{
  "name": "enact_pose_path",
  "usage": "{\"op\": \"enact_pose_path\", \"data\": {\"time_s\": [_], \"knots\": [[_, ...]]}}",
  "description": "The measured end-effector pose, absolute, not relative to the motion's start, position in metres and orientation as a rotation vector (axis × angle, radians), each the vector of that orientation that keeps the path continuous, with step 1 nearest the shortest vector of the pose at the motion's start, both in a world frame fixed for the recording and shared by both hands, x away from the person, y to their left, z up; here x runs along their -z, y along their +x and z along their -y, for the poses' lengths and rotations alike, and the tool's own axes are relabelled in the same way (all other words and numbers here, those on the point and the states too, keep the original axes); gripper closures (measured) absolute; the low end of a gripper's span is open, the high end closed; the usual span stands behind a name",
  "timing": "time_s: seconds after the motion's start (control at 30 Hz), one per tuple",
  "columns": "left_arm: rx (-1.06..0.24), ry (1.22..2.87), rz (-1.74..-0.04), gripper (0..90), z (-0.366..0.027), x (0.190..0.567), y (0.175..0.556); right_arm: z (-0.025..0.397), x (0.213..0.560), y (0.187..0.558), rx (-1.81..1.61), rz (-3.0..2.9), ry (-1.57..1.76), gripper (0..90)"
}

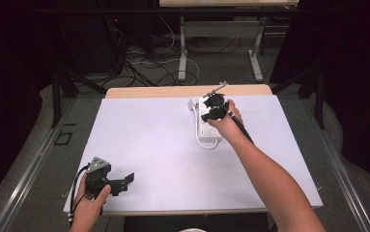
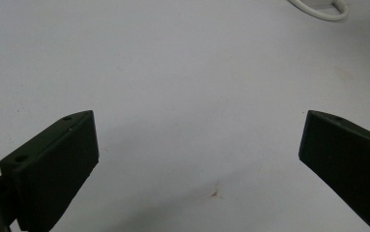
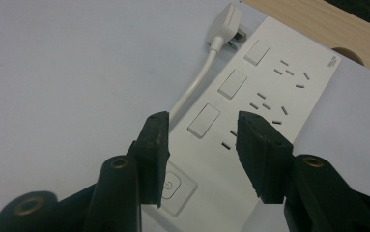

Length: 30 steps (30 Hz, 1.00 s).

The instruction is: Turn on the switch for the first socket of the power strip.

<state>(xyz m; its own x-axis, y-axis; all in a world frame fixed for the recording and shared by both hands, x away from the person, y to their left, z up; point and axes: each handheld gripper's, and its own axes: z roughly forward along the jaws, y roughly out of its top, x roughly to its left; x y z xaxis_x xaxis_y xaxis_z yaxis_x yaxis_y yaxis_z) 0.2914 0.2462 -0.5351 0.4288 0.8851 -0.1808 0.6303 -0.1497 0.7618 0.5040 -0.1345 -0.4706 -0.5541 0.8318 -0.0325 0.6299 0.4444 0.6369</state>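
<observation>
Right gripper (image 3: 199, 140) poised over a white rectangular plastic power strip (image 3: 269, 96) near the far edge of the white table (image 1: 149, 140).

The strip's long axis runs from the near side toward the far edge, and its white cord (image 3: 192, 92) loops back to a white plug (image 3: 228, 21) lying beside its far end. The right gripper hangs just above the strip's near end, jaws partly spread and holding nothing, straddling the rocker switch (image 3: 203, 121) nearest the power button; contact is hard to judge, though they seem apart. The left gripper (image 2: 197, 159), jaws spread wide and empty, rests by the near left corner, well apart from the strip. The right hand (image 1: 226, 123) is far nearer.
</observation>
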Motion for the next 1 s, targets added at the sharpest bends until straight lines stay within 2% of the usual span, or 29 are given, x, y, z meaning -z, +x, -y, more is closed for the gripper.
{"op": "enact_pose_path", "data": {"time_s": [0.67, 1.0], "knots": [[-0.394, 1.874, -1.292, 0.3, -0.247, 0.536, 0.292, 0.135, 0.484, 0.526, -0.876, -2.327, 1.247, 75.4], [-0.392, 1.876, -1.295, 0.3, -0.25, 0.536, 0.292, 0.138, 0.491, 0.536, -0.881, -2.311, 1.307, 90.0]]}}
